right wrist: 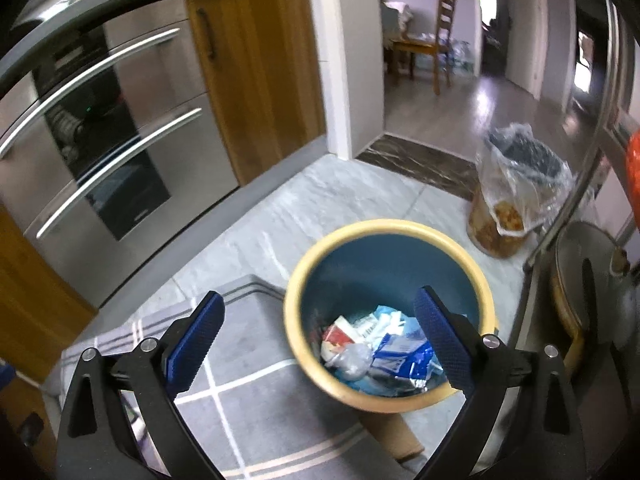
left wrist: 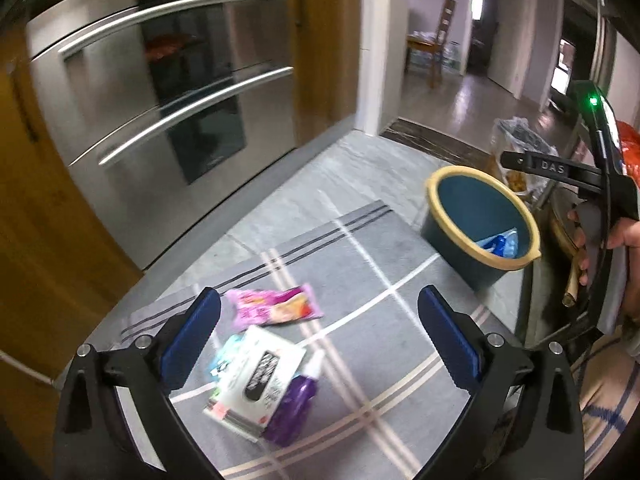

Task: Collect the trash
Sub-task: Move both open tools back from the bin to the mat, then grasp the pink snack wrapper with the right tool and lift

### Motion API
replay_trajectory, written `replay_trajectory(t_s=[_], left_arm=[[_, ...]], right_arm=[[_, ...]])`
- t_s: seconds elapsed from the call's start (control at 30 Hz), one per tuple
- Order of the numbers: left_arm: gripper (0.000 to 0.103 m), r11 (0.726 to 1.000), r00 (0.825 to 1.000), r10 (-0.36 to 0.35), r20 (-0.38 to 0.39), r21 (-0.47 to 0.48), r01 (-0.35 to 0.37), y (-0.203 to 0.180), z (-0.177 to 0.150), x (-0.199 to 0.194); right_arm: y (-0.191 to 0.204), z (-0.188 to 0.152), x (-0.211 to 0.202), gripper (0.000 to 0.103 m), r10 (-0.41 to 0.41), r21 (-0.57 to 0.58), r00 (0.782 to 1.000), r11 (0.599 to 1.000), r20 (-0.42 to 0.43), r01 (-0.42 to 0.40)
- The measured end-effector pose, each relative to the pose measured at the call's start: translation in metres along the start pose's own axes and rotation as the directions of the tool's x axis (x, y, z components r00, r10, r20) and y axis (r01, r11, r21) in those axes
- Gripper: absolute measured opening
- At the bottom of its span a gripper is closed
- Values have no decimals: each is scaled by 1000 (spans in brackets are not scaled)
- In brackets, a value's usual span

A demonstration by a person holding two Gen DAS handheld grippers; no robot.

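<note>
In the left wrist view my left gripper point(left wrist: 320, 300) is open and empty above the grey striped rug point(left wrist: 360, 272). Below it lie a pink wrapper point(left wrist: 276, 306), a white packet point(left wrist: 260, 376) and a purple bottle point(left wrist: 292, 408). The blue bin with a yellow rim point(left wrist: 480, 216) stands at the right, and my right gripper's body point(left wrist: 600, 184) is held beside it. In the right wrist view my right gripper point(right wrist: 320, 304) is open and empty above the bin point(right wrist: 392, 312), which holds several wrappers point(right wrist: 384, 352).
A steel oven front point(left wrist: 160, 112) and wooden cabinets point(right wrist: 256, 64) stand at the left. A clear plastic bag over a container point(right wrist: 516, 188) stands behind the bin. A doorway opens to a room with a wooden chair point(right wrist: 436, 36). A cardboard tube point(right wrist: 396, 436) lies by the bin.
</note>
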State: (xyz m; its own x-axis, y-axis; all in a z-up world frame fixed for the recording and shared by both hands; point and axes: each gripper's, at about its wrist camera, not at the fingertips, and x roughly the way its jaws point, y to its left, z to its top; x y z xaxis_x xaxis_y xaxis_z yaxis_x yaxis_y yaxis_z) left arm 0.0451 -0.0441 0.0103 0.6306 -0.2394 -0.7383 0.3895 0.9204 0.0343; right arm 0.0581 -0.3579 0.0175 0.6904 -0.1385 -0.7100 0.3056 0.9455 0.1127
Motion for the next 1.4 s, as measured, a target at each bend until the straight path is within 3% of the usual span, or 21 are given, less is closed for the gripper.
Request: replay_trajectory(t_s=[0.17,0.27,0.67,0.93,1.13,1.23,1.33,1.4], left_arm=[[97,992,992,128,15,10,-129,11,-22,-8],[97,989,989,147,2,-29,-147,26,-33,-10],[97,955,995,94,-44,-278,-102,76,-51,-4],[97,947,990,65,-126,-304,-101,94,-66,16],[97,950,986,56,-159,-295,-102,102,-69,33],[97,955,982,47,-180,-279,-97,101,-70,41],[97,964,980,59,-192,-245,-106,99,-71,46],[97,967,978,68,-199,-229,-114,99,-73,48]], right_arm=[[30,-8,-5,95,60,-63,998,996,-20,-61],[50,-15,-8,95,105,-122,993,986,-44,-110],[125,-45,-3,96,219,-409,966,875,-139,-257],[183,-65,33,96,267,-467,928,806,-260,-363],[210,-74,58,96,285,-468,903,781,-321,-413],[228,-82,63,94,305,-503,886,737,-348,-451],[244,-90,71,82,304,-535,874,699,-378,-475],[252,-95,77,69,295,-541,868,689,-400,-483]])
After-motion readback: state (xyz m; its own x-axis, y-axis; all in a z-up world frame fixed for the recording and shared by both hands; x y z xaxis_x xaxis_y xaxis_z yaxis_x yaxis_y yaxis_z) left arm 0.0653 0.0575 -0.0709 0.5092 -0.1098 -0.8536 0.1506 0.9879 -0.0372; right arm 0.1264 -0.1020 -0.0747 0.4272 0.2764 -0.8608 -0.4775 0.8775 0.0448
